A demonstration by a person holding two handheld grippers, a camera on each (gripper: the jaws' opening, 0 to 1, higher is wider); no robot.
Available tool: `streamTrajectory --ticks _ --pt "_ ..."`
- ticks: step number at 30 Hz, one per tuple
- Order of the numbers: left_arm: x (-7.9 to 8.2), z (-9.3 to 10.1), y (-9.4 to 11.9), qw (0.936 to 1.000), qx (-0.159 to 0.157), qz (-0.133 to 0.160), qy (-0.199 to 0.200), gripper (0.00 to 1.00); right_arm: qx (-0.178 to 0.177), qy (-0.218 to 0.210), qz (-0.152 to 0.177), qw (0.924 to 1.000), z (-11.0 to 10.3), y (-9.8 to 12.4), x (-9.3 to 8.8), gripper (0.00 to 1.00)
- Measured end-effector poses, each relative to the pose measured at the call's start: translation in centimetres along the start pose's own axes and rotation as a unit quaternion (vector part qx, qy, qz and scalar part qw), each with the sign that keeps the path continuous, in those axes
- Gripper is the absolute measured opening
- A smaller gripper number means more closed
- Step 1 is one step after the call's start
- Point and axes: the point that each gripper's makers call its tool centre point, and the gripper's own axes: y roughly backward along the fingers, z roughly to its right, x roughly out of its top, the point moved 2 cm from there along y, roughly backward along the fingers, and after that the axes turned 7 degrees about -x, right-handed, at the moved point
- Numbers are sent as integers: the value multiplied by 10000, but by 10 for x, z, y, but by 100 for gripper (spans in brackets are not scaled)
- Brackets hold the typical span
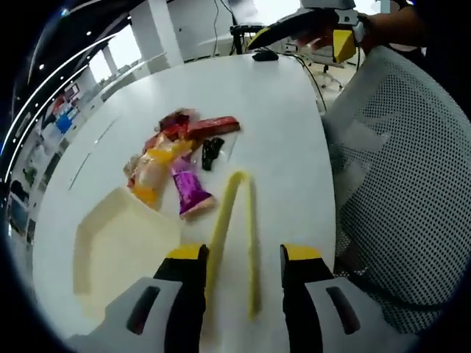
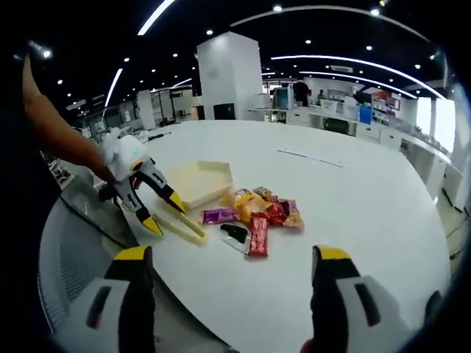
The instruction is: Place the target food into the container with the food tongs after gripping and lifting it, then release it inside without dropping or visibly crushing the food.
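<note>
My left gripper is the nearer one to the tongs, and this decides the coming move. In the left gripper view its two jaws stand apart, about as wide as the tongs are at their open end, and the yellow tongs lie flat on the desk just between and ahead of the jaw tips. Their long axis runs away from me, nearly in line with the gripper, with the joined bend at the far end and the two free arms pointing back toward the jaws. I cannot tell if the jaws touch them already, but they hold nothing. So I judge the move is to close straight on the two arms, with little turning. Just left of the tongs is the pale tray-like container, empty. A little beyond the bend lies the pile of snack packs, purple, orange and red ones overlapping, with a small dark pack at its right edge; which one is the target food I cannot say. My right gripper hangs wide open and empty over the near edge of the desk, well apart from the snacks, and in its view I see the left gripper at the tongs beside the container.
</note>
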Motion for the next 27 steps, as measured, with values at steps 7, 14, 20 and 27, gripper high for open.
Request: streamTrajectory --ticks 7,14,20,27 --pt "-1 4 5 9999 25 -93 -115 24 -70 -139 1 9999 7 1 -3 87" --pt "-16 5 16 9998 10 -90 188 30 71 1 -51 10000 1 -4 -2 87" --pt "-26 0 16 9995 6 -120 280 33 167 21 -38 9999 -3 -8 3 87" --pt "-31 2 15 9994 -220 -46 274 33 163 4 -45 9999 -1 -7 4 86"
